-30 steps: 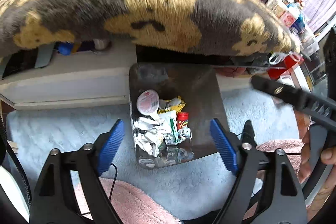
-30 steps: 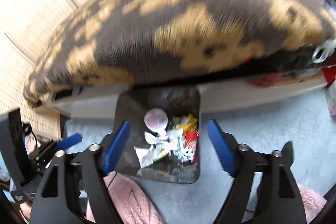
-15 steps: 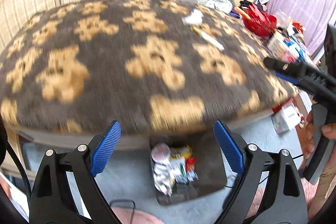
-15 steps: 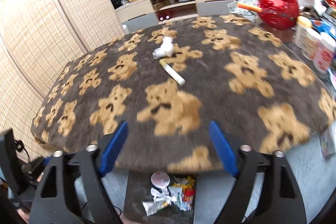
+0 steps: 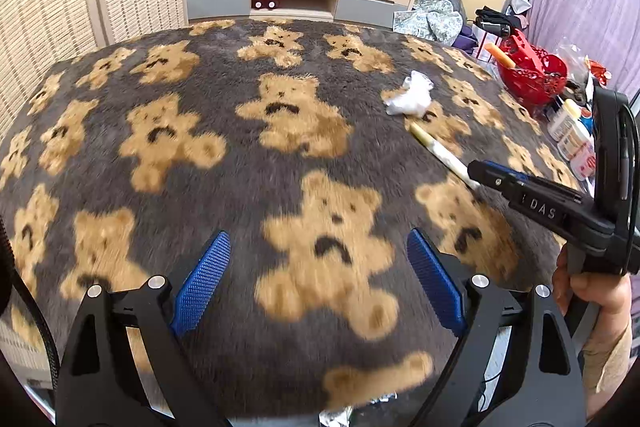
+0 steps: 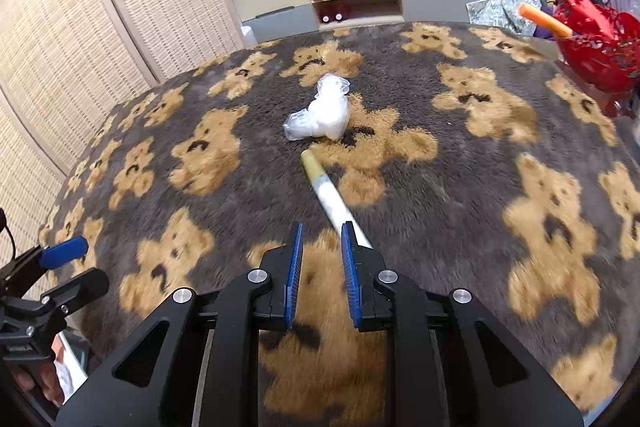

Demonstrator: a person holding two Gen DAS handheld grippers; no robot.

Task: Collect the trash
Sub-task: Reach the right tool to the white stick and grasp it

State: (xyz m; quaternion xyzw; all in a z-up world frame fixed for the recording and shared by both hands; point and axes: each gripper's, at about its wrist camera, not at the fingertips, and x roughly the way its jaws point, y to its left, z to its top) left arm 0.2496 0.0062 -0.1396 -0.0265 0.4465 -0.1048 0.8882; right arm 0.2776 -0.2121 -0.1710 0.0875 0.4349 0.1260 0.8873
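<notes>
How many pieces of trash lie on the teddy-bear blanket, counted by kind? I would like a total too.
Crumpled white plastic wrapper: 1
Long white stick wrapper with a yellowish end: 1
Total: 2

Blanket point(image 6: 460, 195) open; wrapper point(image 6: 320, 111), stick point(image 6: 332, 199) midway
</notes>
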